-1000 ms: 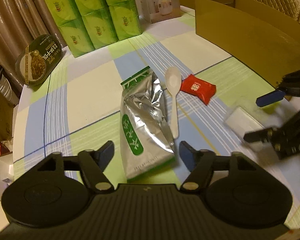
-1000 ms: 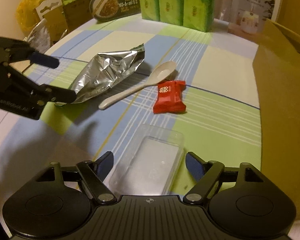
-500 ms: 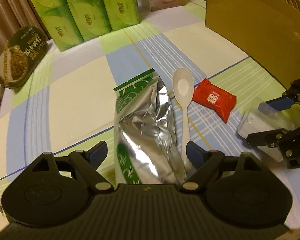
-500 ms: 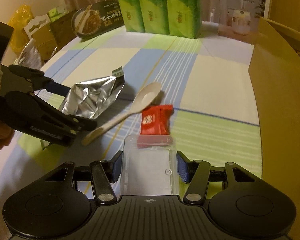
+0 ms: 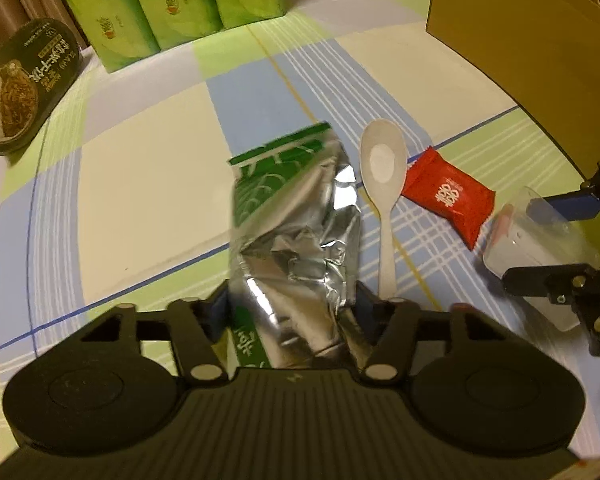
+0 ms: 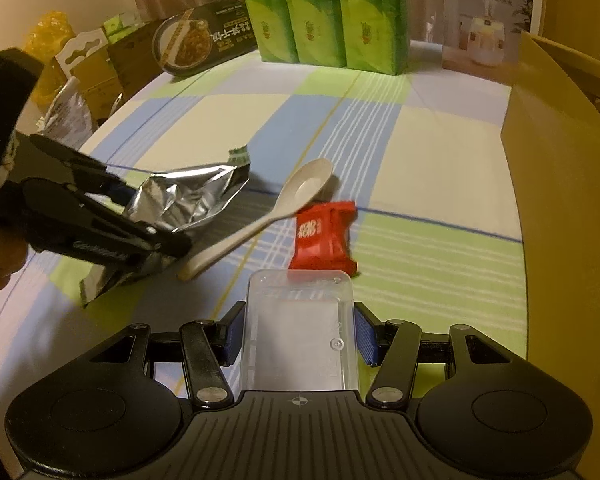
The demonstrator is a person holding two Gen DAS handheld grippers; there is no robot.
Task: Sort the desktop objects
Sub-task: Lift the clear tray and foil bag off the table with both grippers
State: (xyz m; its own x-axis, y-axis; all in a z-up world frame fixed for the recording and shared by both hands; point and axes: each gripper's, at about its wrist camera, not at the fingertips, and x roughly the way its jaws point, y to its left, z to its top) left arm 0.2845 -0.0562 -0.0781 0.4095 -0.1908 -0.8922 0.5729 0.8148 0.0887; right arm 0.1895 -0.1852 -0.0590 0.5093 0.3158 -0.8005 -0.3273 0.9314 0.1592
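Clamping the foil pouch (image 5: 296, 236) low in the left gripper (image 5: 290, 306) and the clear box (image 6: 300, 336) in the right gripper (image 6: 298, 338) readies both for sorting, probably into the cardboard box (image 6: 560, 200), while spoon (image 6: 268, 216) and candy (image 6: 324, 236) lie between on the table (image 6: 420, 160).

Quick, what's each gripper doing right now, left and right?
Left gripper: closed on the foil pouch.
Right gripper: closed on the clear plastic box.

A crumpled silver-and-green foil pouch (image 5: 296, 236) lies mid-table. A white spoon (image 5: 384, 184) lies just beside it, bowl up. Beside that lies a red candy packet (image 5: 446, 197). A clear plastic box (image 6: 299, 344) sits nearer the table's edge.
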